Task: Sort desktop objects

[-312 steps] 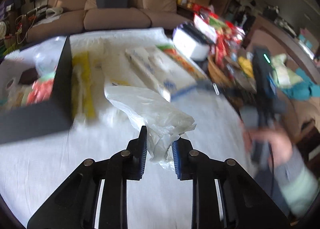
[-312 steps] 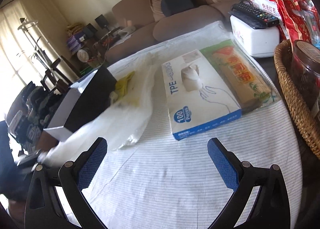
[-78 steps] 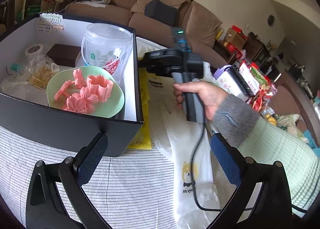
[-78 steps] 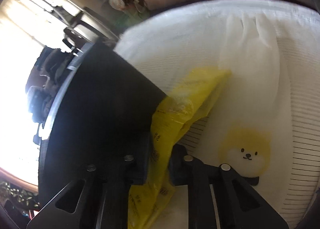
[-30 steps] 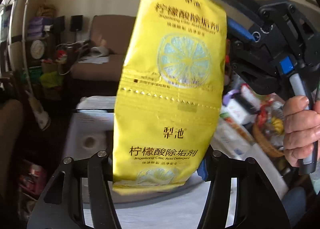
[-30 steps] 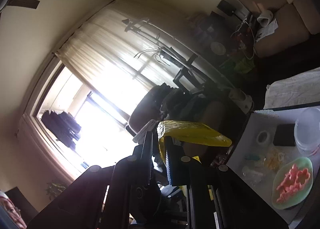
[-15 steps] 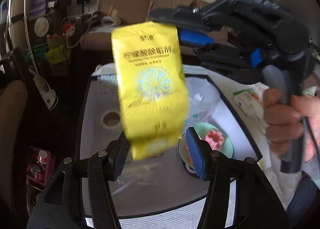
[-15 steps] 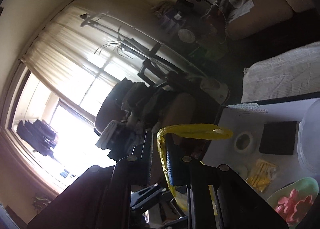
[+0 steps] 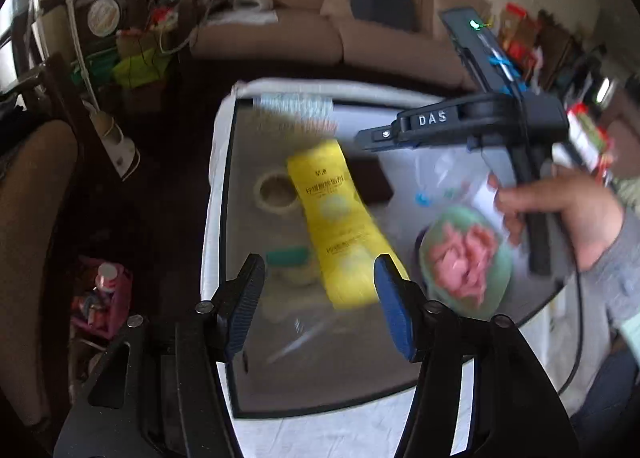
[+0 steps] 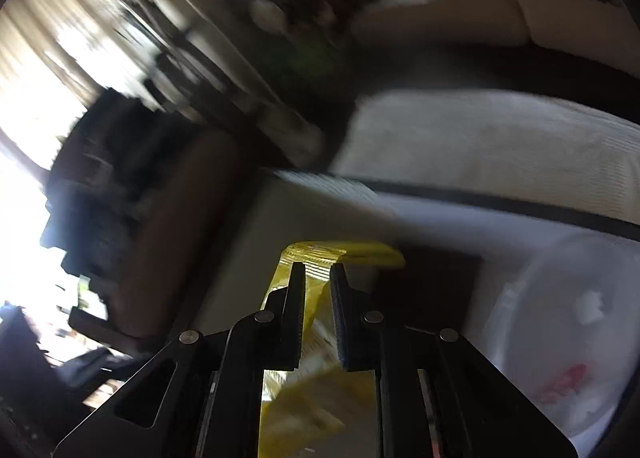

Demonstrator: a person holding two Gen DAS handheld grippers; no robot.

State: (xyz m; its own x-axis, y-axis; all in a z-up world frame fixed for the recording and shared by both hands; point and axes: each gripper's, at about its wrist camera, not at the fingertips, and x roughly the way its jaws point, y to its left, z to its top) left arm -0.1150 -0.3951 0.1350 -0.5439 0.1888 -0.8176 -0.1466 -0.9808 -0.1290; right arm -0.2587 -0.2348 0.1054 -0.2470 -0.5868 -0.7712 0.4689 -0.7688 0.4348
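A yellow lemon-print pouch (image 9: 336,218) hangs by its top edge over the inside of a black storage box (image 9: 224,218). My right gripper (image 10: 318,278) is shut on that pouch (image 10: 360,252). In the left wrist view a hand (image 9: 540,210) holds it from the right. My left gripper (image 9: 316,298) stands open above the box. The pouch's lower end shows between its fingers, and the pads do not press on it. In the box lie a tape roll (image 9: 276,190), a dark small box (image 9: 372,182), a clear tub (image 9: 448,170) and a green plate of pink flower shapes (image 9: 466,262).
The box sits on a table under a white striped cloth (image 9: 320,434). A brown sofa (image 9: 304,18) stands behind it. A chair (image 9: 28,218) and floor clutter lie to the left. In the blurred right wrist view the clear tub (image 10: 560,318) fills the right side.
The pouch has come down from high in front of the left camera to hang inside the box. Both grippers have sunk and tipped downward. The right one stays shut on the pouch.
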